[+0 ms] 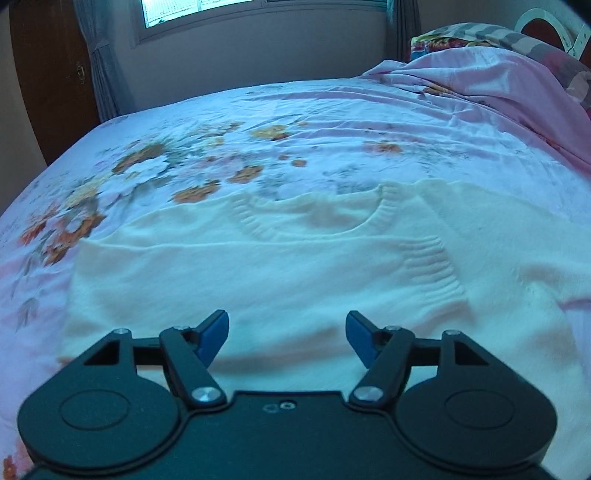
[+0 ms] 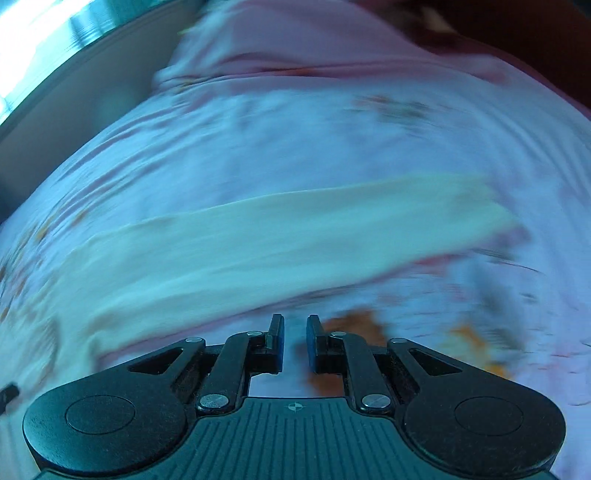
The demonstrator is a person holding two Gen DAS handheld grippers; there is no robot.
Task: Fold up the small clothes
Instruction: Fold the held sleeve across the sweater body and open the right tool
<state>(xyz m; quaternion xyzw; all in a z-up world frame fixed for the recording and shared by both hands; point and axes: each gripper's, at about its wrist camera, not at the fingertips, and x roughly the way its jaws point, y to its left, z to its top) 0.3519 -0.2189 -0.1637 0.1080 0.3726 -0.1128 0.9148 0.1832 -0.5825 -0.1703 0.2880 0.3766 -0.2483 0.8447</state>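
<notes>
A small cream knit sweater (image 1: 295,266) lies flat on the floral bedsheet (image 1: 184,162), its round neckline away from me and one ribbed sleeve cuff (image 1: 436,266) folded across its front. My left gripper (image 1: 287,334) is open and empty, just above the sweater's near part. In the blurred right wrist view the sweater (image 2: 258,243) shows as a pale band across the bed. My right gripper (image 2: 295,325) is open by a narrow gap, holds nothing, and sits over the sheet just short of the sweater's near edge.
A pink blanket (image 1: 480,85) and patterned pillows (image 1: 461,37) are heaped at the far right of the bed. A window (image 1: 229,9) and grey curtains are on the far wall. A brown wooden door (image 1: 51,74) stands at the left.
</notes>
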